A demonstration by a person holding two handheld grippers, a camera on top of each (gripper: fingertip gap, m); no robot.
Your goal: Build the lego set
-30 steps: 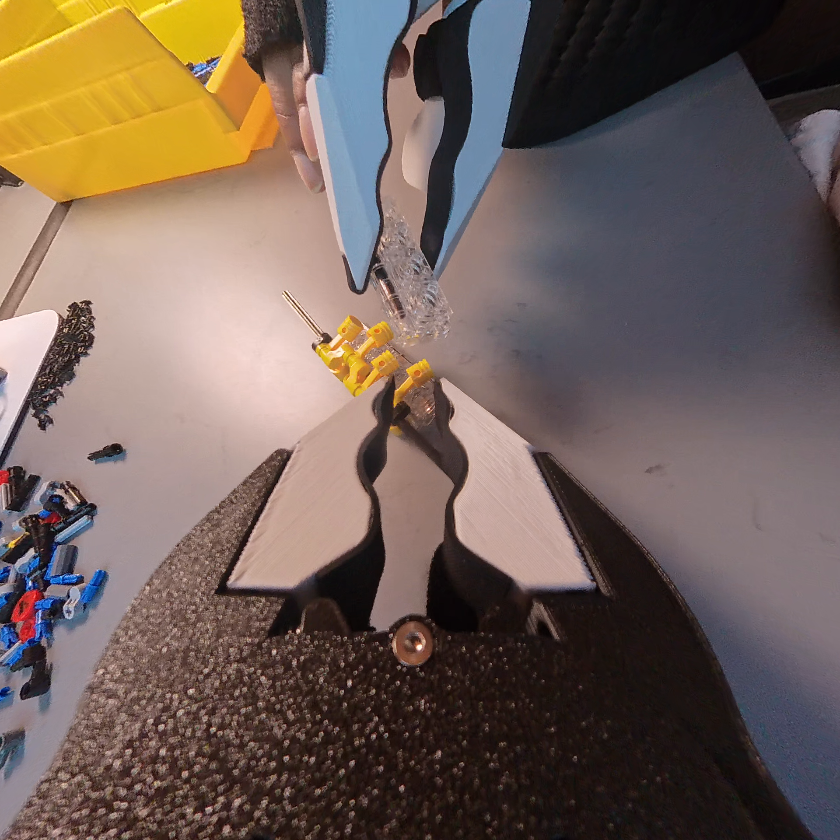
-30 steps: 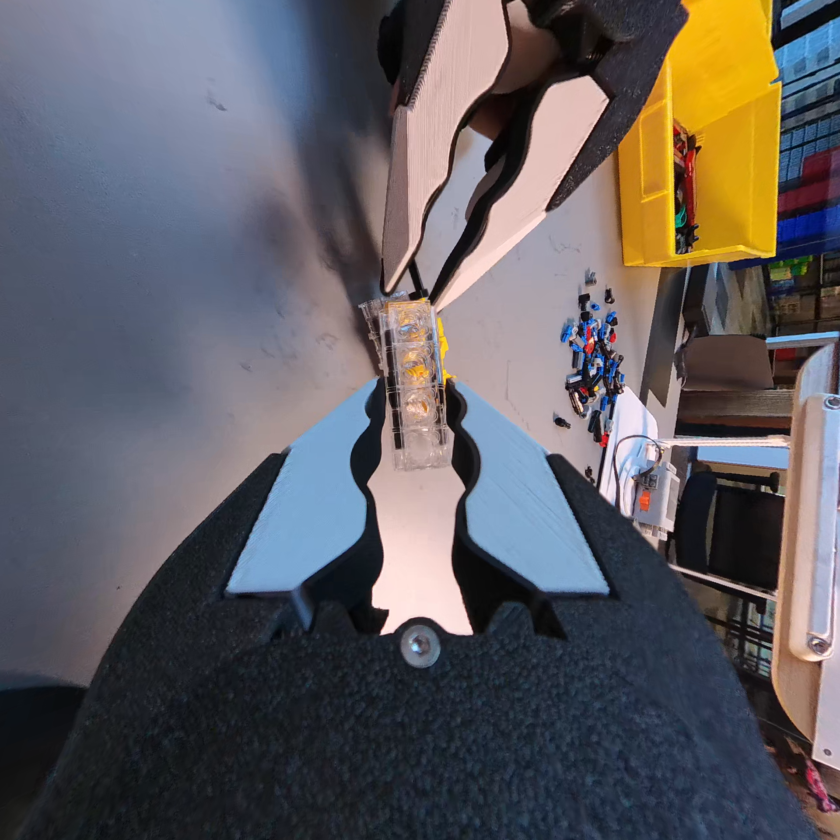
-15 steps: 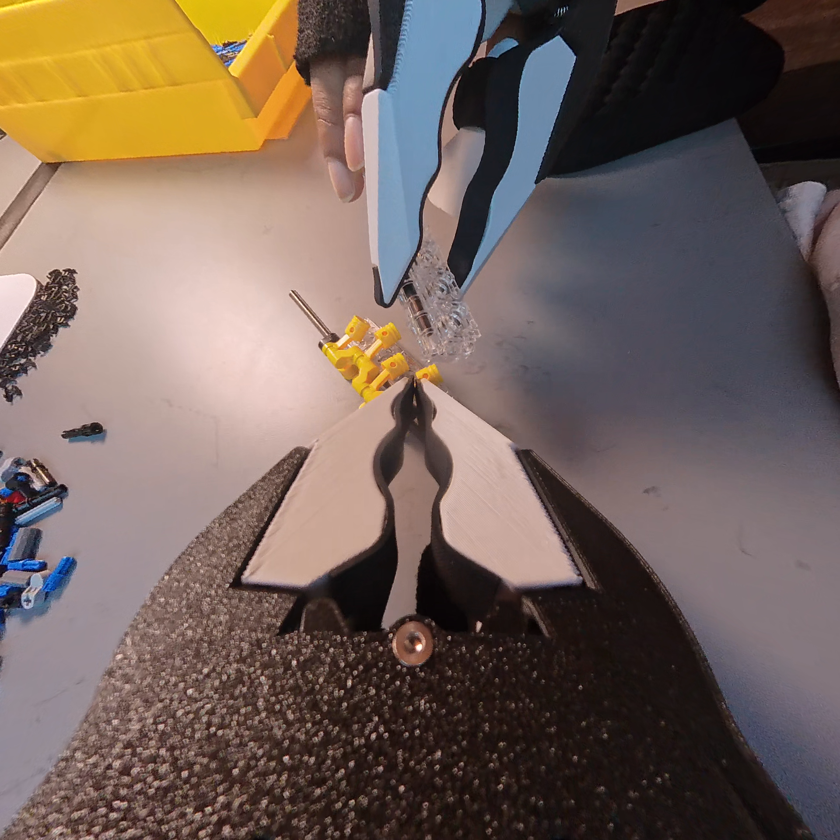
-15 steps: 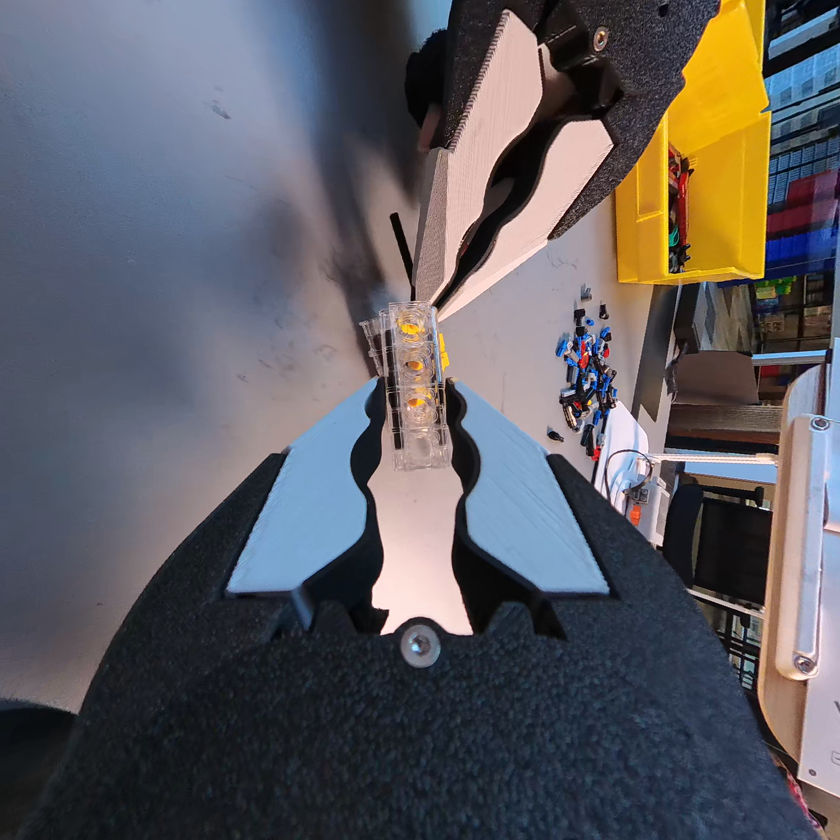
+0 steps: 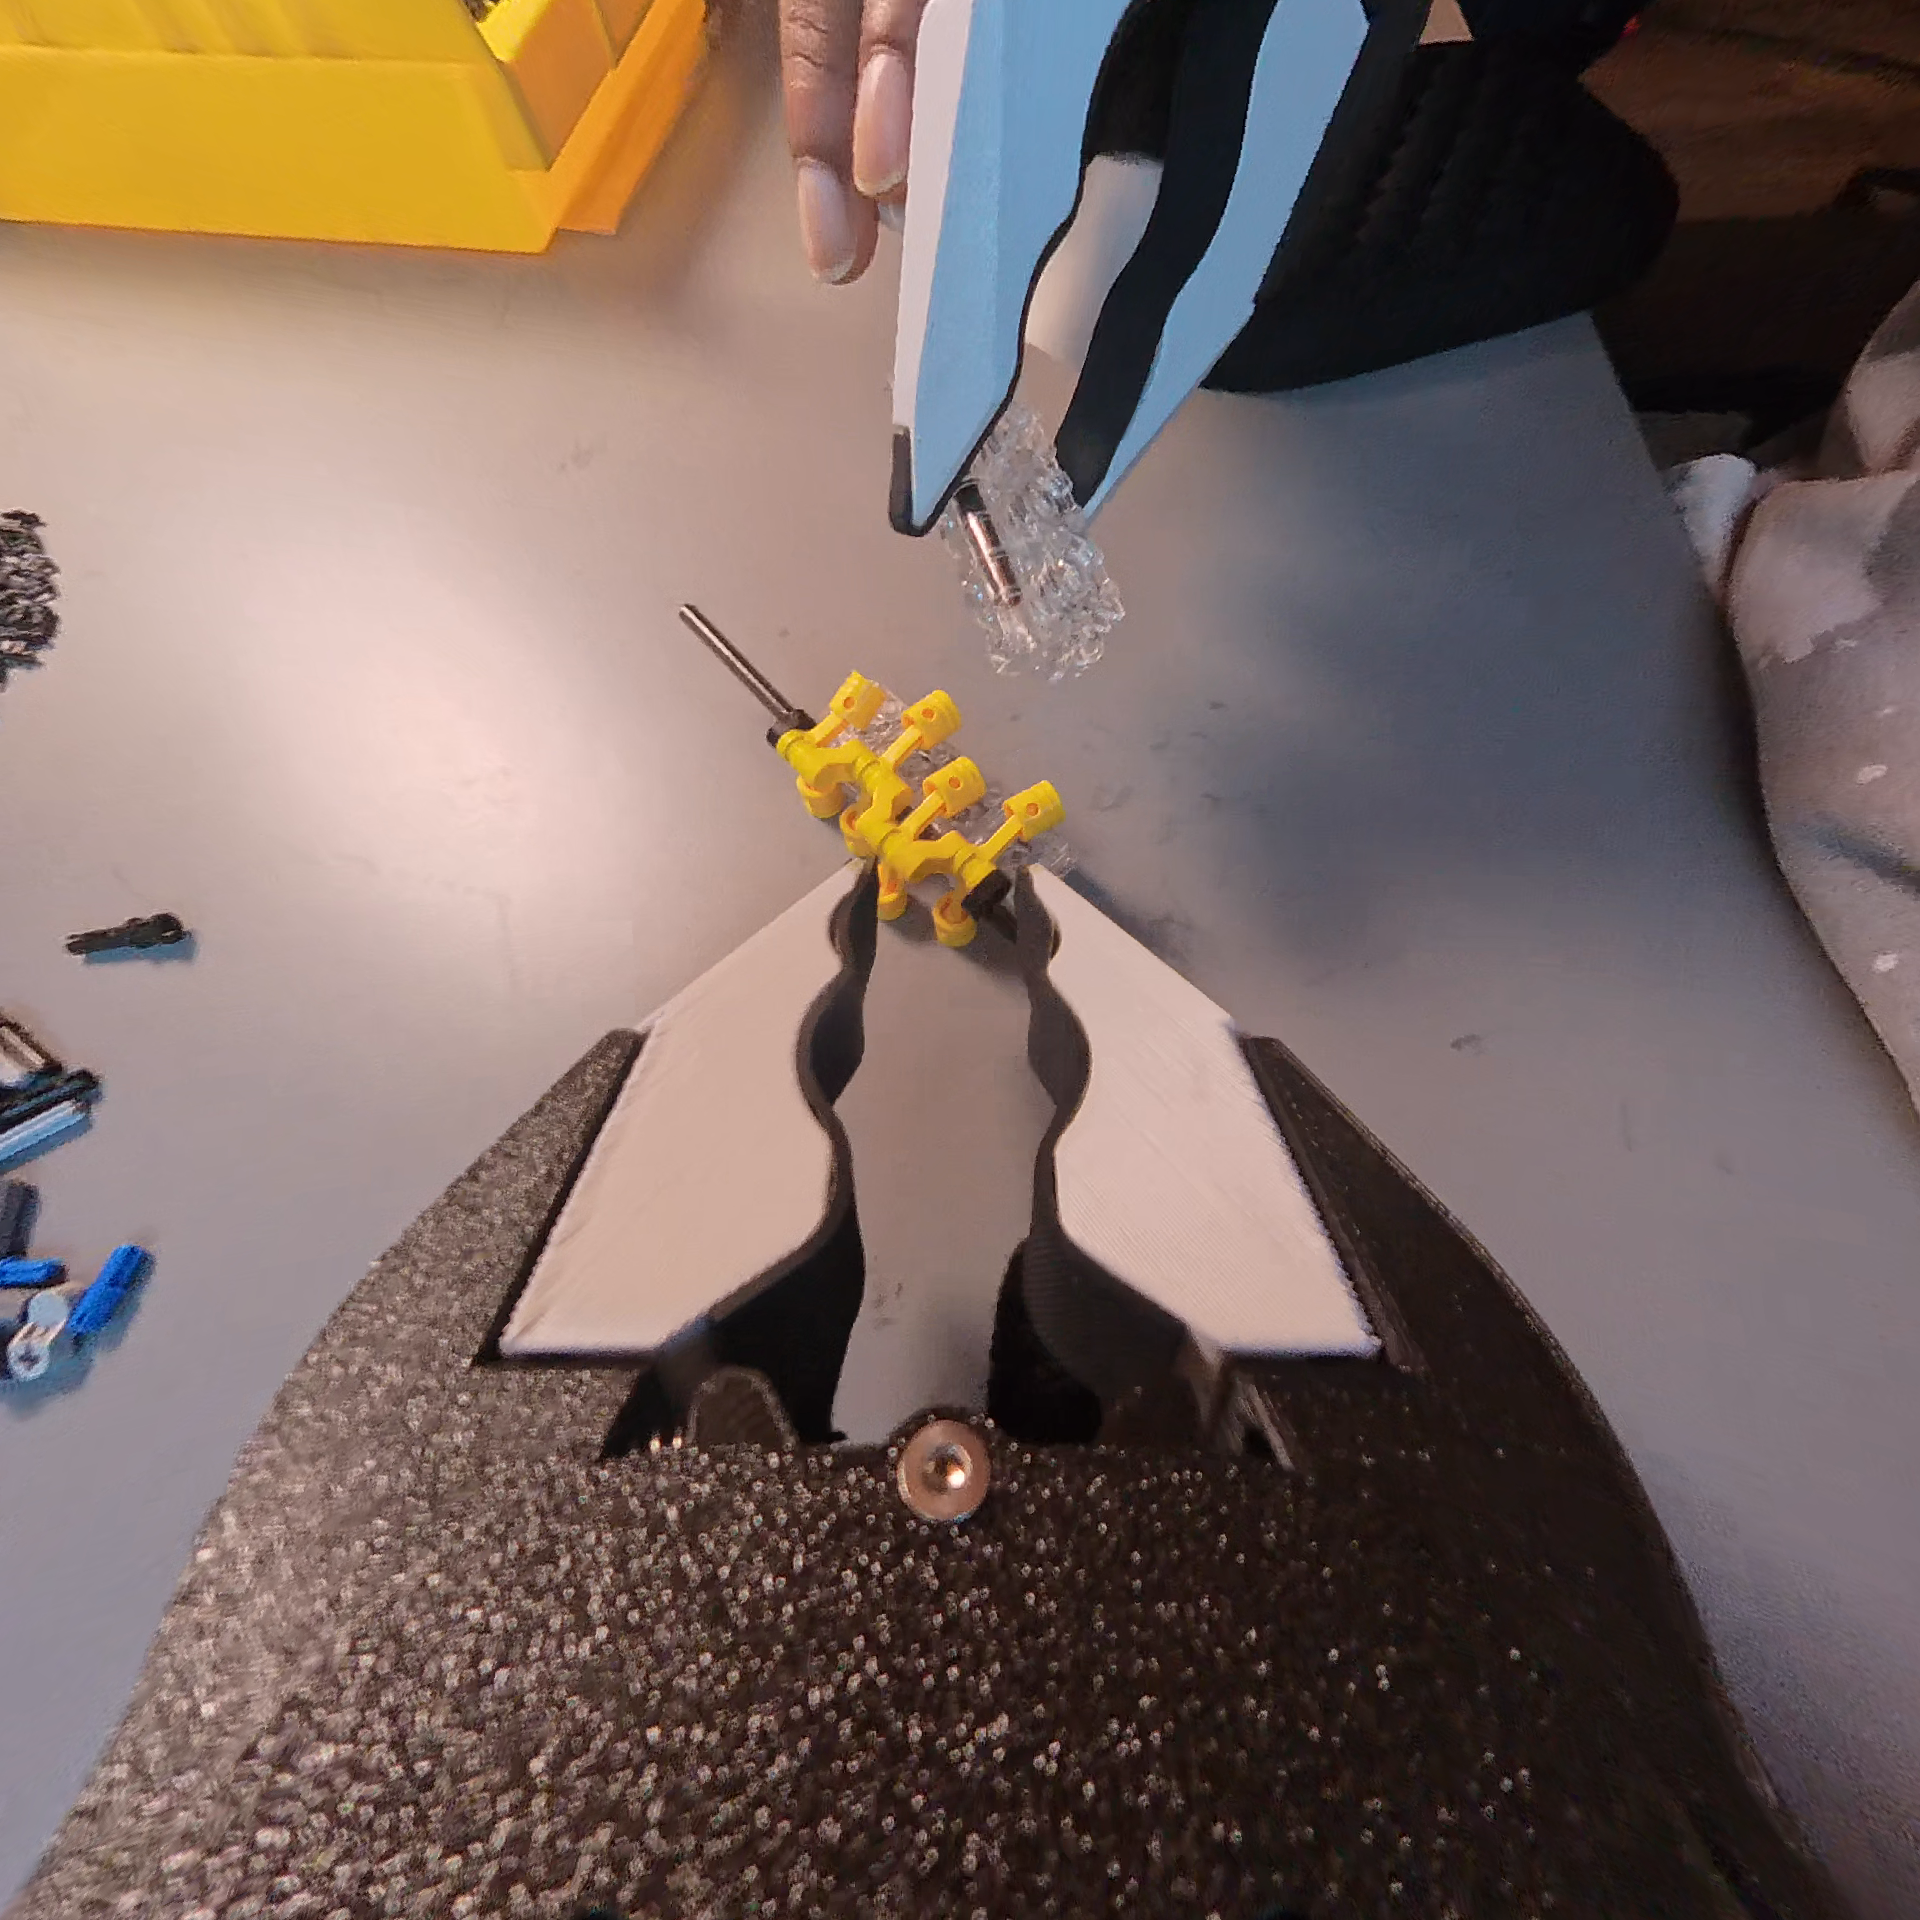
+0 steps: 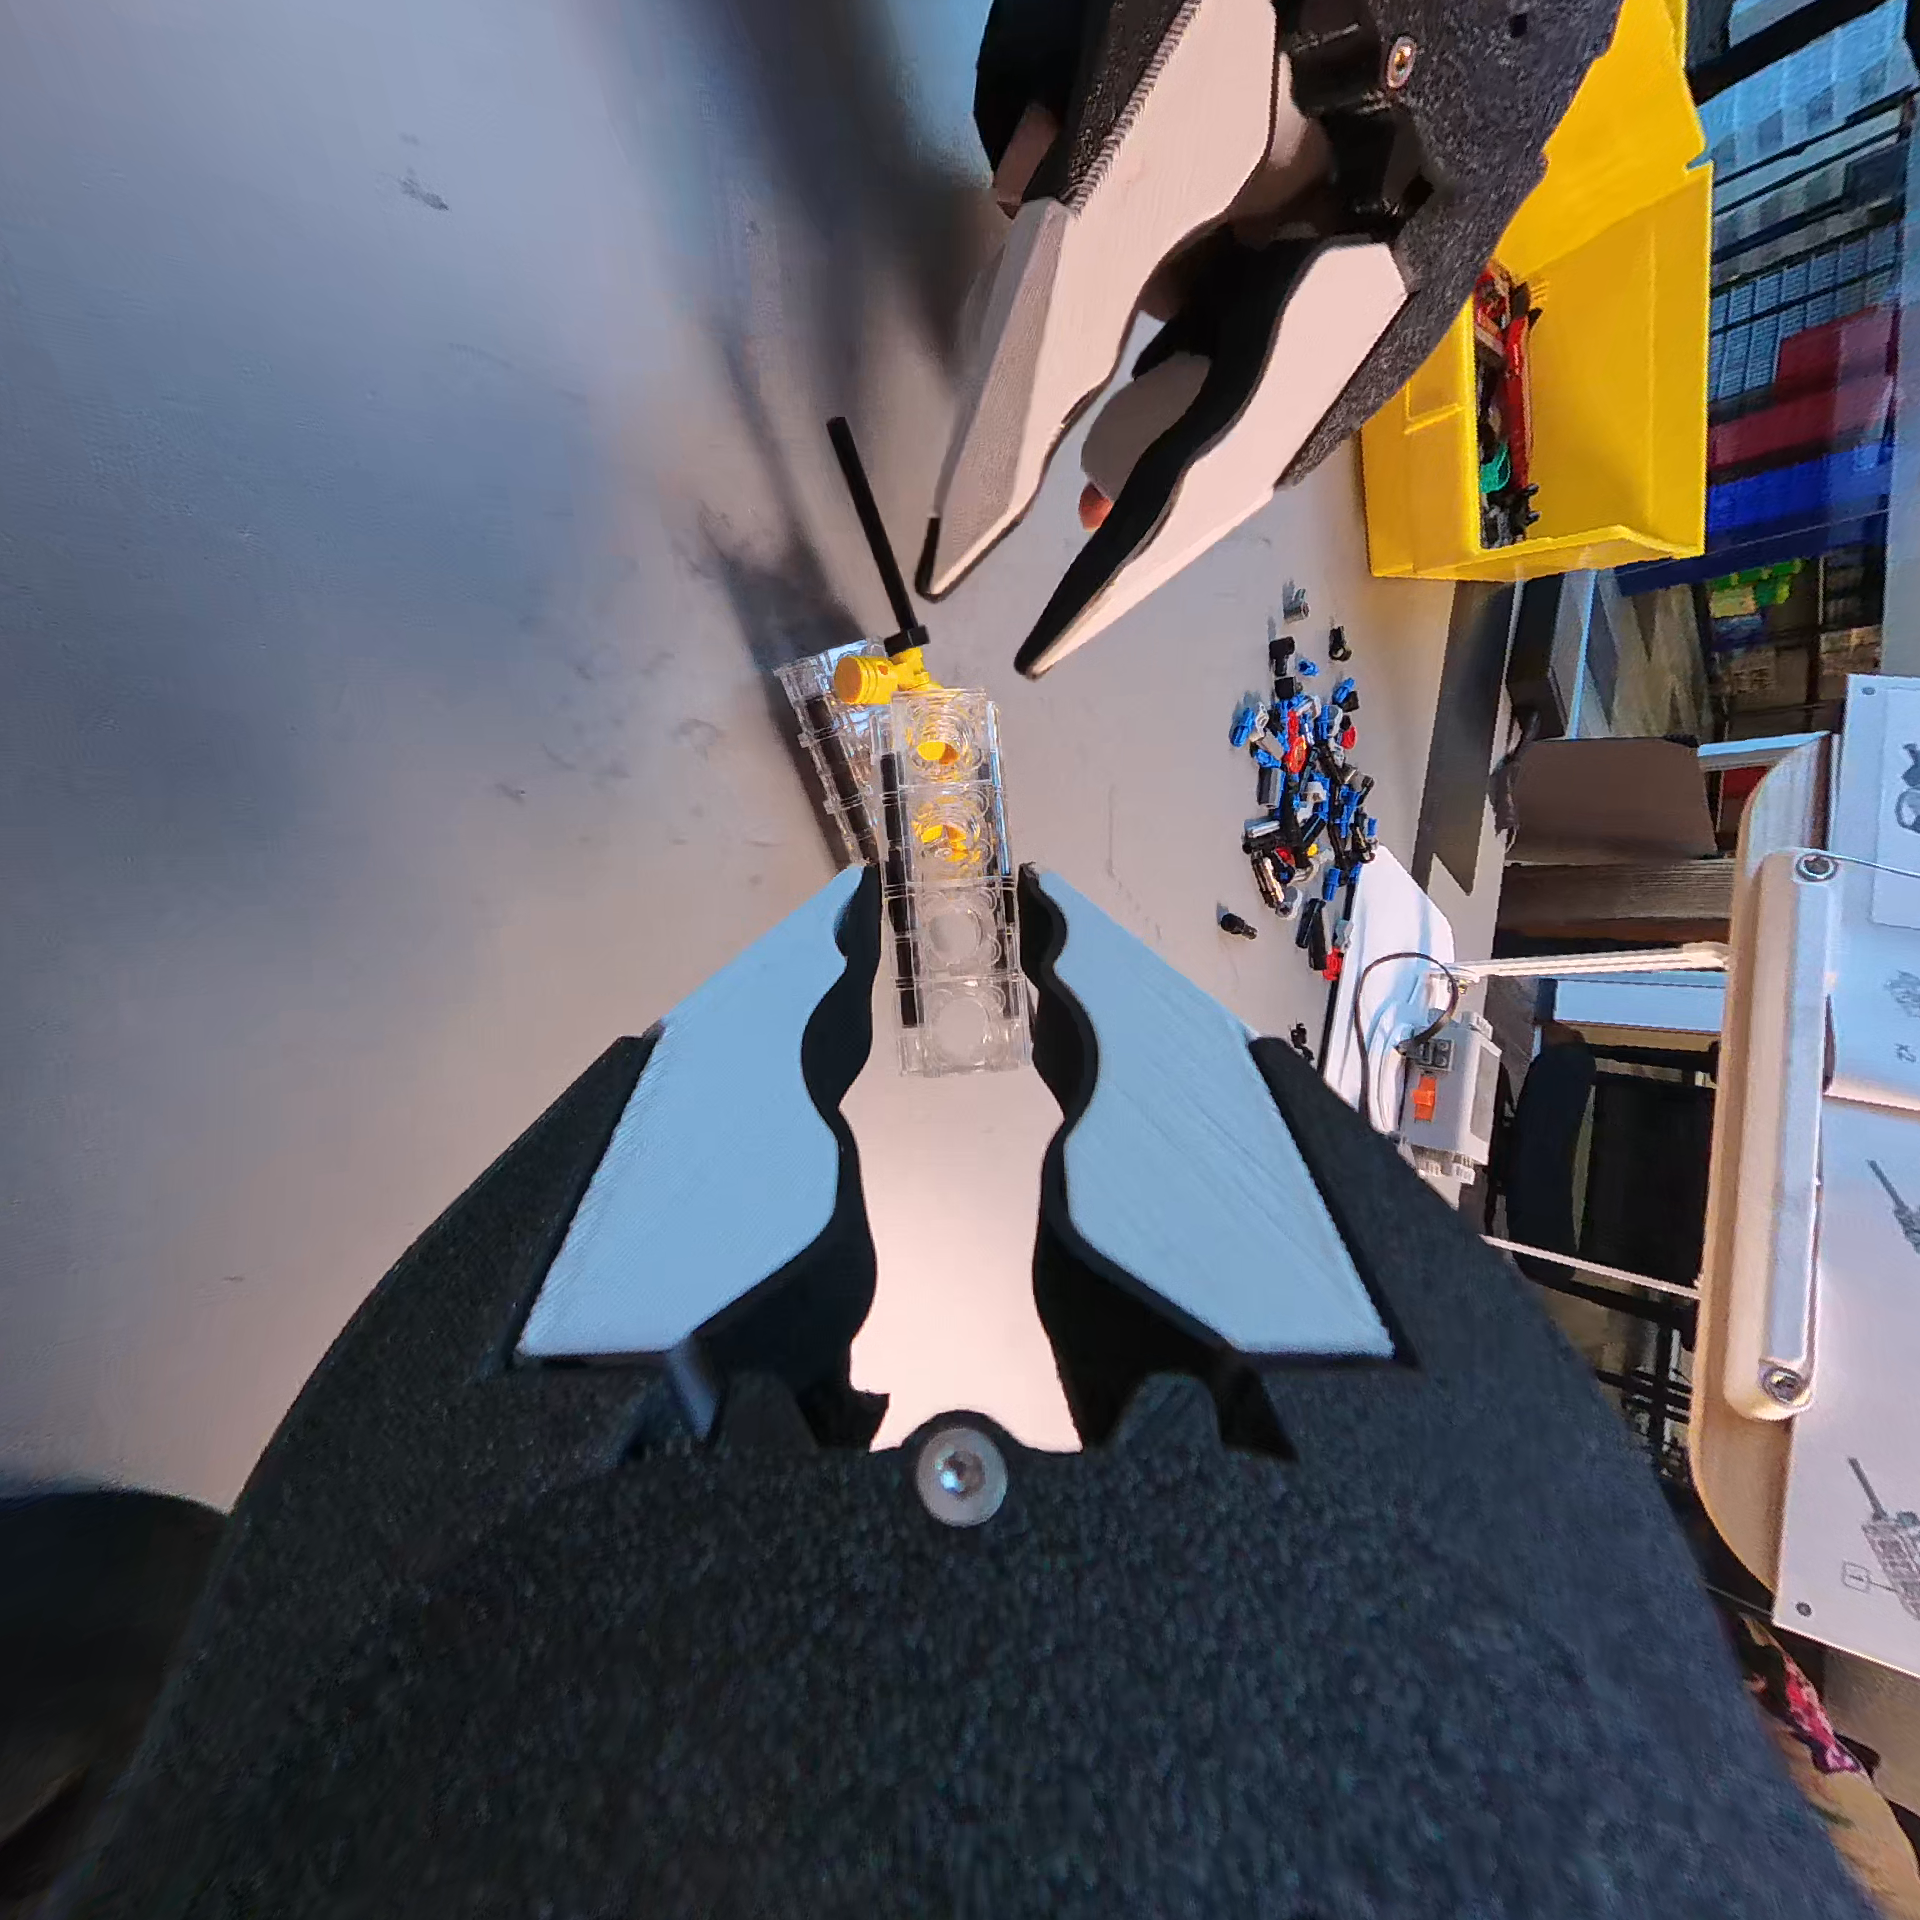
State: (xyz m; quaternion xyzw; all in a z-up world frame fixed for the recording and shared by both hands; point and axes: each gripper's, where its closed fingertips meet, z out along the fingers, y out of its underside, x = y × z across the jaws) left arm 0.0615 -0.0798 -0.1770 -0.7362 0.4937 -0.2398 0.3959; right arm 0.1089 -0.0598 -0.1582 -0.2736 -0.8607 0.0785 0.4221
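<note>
A yellow piston assembly (image 5: 914, 800) on a black axle (image 5: 732, 665), with a clear block under it, lies on the grey table (image 5: 416, 623). My left gripper (image 5: 940, 883) is open and empty, with its tips on either side of the assembly's near end. My right gripper (image 5: 997, 509) comes in from above, shut on a clear cylinder block (image 5: 1039, 582) held just above and beyond the assembly. In the right wrist view the right gripper (image 6: 948, 883) grips that clear block (image 6: 956, 914). The assembly (image 6: 862, 681) lies past it, and the open left gripper (image 6: 977, 623) hangs over it.
Yellow bins (image 5: 312, 156) stand at the far left and also show in the right wrist view (image 6: 1558, 416). Loose blue, black and red pieces (image 6: 1299, 790) lie in a pile. A black pin (image 5: 130, 935) lies alone. A cloth (image 5: 1818, 727) is at the right edge. A grey motor box (image 6: 1444, 1091) sits past the pile. My hands' fingertips stand some 6 centimeters from each other.
My left gripper was shut at the assembly's end half a second ago; it is now open and drawn back. My right gripper has lifted the clear block slightly away from the assembly.
</note>
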